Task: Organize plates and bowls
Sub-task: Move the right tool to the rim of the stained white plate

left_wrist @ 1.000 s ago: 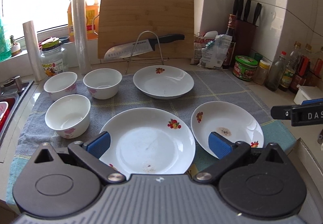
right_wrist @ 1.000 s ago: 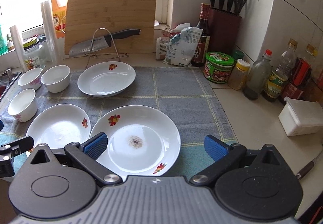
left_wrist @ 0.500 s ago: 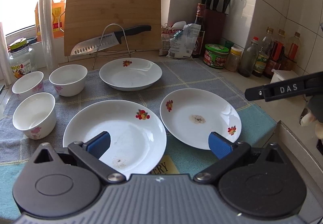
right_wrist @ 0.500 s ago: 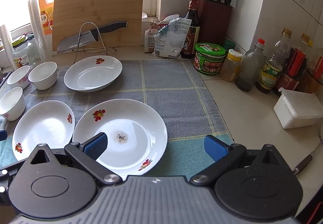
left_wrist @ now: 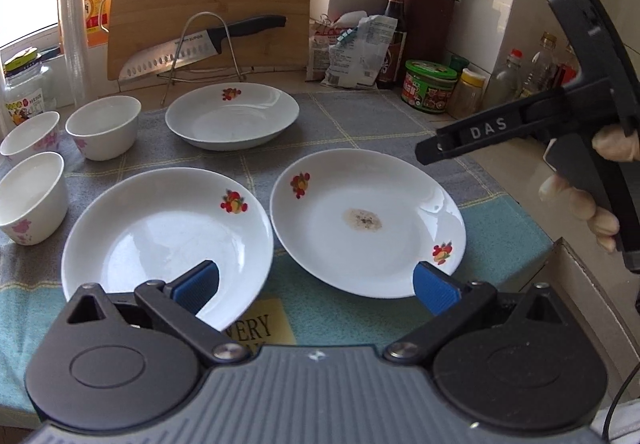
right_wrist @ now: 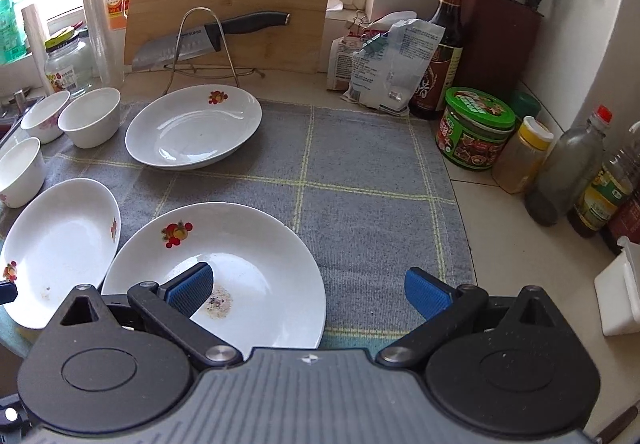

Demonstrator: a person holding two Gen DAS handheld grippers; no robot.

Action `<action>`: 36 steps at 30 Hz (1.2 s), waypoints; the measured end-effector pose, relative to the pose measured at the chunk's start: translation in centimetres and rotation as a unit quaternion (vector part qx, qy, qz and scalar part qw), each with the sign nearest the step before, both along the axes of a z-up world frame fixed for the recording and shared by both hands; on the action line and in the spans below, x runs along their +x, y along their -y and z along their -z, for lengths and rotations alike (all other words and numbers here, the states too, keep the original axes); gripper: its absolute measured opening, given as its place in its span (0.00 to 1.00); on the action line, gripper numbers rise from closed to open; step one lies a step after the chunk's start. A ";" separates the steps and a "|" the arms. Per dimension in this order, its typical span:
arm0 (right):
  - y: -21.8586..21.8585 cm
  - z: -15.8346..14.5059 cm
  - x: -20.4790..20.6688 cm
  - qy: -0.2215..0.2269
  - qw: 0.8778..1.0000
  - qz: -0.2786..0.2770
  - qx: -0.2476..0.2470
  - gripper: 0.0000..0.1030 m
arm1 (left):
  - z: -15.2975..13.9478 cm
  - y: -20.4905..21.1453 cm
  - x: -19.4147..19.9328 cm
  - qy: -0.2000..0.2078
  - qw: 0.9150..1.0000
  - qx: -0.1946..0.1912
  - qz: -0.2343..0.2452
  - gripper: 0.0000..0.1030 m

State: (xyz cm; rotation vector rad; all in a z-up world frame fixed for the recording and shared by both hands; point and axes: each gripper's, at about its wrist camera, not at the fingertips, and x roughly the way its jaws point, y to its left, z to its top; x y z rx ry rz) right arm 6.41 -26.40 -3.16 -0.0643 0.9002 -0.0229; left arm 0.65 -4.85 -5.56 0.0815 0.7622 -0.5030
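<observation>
Both my left tongs [left_wrist: 316, 284] and right tongs [right_wrist: 308, 288] gape wide, empty. The stained plate [right_wrist: 224, 276] lies under my right tongs' left pad; glazed rim may slip or clip the neighbouring plate [right_wrist: 56, 248].

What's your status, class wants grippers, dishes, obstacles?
Left gripper open, right gripper open, both empty. Three plates, three bowls unstacked on cloth. Nothing blocking.

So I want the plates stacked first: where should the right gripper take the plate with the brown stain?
Probably the near rim of the stained plate: it flares up off the cloth. Bring the open right gripper in low from the front, one finger over, one under.
</observation>
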 end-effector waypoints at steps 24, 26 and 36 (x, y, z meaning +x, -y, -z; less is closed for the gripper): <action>0.8 7.0 4.2 -0.086 0.978 -0.191 0.013 1.00 | 5.7 7.5 0.5 -0.026 0.998 0.058 -0.004 0.99; 0.9 7.2 4.4 -0.092 0.976 -0.196 0.021 1.00 | 5.8 7.8 0.4 -0.019 0.997 0.072 0.001 1.00; 1.6 7.4 4.8 -0.103 0.973 -0.203 0.041 1.00 | 5.8 7.7 0.6 -0.016 0.997 0.072 0.004 1.00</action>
